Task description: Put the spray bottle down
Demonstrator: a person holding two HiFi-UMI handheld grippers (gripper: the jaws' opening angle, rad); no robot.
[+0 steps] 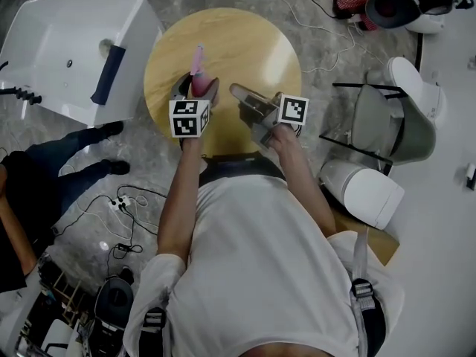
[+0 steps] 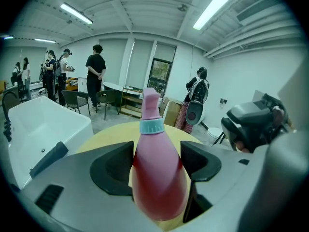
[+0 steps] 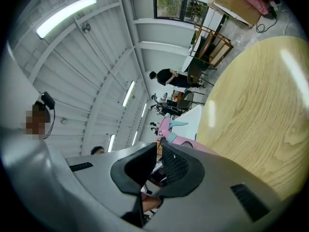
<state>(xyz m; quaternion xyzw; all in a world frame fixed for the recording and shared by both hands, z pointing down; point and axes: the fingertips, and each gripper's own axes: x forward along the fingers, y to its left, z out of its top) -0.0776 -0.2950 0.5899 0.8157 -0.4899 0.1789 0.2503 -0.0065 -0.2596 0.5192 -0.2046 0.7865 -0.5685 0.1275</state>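
Note:
A pink spray bottle (image 1: 199, 76) with a pale blue collar stands upright between the jaws of my left gripper (image 1: 195, 88), which is shut on its body. In the left gripper view the bottle (image 2: 157, 173) fills the gap between the two black pads, nozzle up. It is over the near left part of the round wooden table (image 1: 253, 43); its base is hidden. My right gripper (image 1: 236, 91) lies just to the right of it over the table, shut with nothing held. In the right gripper view its pads meet (image 3: 159, 141), and the bottle's pink head (image 3: 166, 127) shows beyond them.
A white bathtub (image 1: 67, 50) stands left of the table. A grey chair (image 1: 387, 121) and white fixtures (image 1: 361, 192) crowd the right side. Cables lie on the floor, and a person's legs (image 1: 67, 155) are at the left. Several people (image 2: 96, 76) stand far back in the room.

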